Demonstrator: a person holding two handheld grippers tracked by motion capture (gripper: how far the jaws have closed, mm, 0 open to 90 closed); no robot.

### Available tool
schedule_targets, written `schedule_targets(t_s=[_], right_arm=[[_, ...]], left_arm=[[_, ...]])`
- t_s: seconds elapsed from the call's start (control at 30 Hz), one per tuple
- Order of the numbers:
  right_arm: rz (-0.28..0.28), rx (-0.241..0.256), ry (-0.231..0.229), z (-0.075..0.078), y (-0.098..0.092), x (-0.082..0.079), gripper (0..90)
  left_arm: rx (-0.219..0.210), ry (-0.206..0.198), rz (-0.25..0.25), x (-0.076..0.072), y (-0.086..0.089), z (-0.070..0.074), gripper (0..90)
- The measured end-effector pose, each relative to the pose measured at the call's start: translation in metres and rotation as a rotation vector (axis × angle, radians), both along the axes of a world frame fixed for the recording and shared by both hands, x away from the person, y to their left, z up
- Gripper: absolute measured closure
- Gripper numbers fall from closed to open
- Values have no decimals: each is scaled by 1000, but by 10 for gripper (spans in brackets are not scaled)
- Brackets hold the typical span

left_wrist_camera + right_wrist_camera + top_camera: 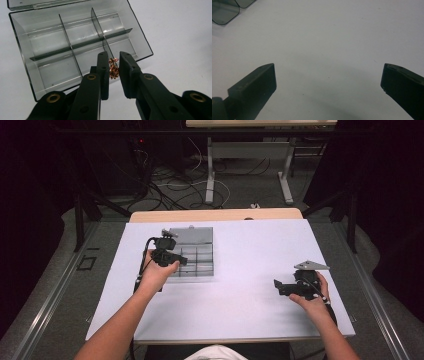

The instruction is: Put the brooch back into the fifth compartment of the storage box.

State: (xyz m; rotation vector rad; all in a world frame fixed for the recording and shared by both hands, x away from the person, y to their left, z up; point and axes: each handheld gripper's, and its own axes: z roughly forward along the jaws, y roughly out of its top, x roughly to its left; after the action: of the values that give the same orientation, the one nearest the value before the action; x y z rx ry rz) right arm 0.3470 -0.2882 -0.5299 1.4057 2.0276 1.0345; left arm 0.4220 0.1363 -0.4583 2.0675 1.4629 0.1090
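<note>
Placing is the step in hand: the left gripper [113, 65] pinches a copper wire ornament [113, 68] above the organizer box [25, 47]; next, lower and release into a compartment. The right gripper [328, 77] rests wide open on the worktop [240, 290].

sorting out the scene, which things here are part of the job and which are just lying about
In the job: small copper wire ornament; clear plastic compartment box; left claw, shut on the ornament.

Lying about: right claw, open, idle; white table; floor cables.
</note>
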Motion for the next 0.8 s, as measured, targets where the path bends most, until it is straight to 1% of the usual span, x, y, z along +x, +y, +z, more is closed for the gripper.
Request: schedule_targets(t_s=[0.03,0.27,0.63,0.8], right_arm=[[1,2,3,0,0,0,0],[2,1,3,0,-1,0,0],[6,-5,2,0,0,0,0],[8,-1,2,0,-1,0,0]], left_arm=[[0,4,9,1,-1,-1,789],[-1,11,22,8,-4,-8,789],[15,27,30,16,-9,-21,789],[21,36,35,20,-11,-28,789]])
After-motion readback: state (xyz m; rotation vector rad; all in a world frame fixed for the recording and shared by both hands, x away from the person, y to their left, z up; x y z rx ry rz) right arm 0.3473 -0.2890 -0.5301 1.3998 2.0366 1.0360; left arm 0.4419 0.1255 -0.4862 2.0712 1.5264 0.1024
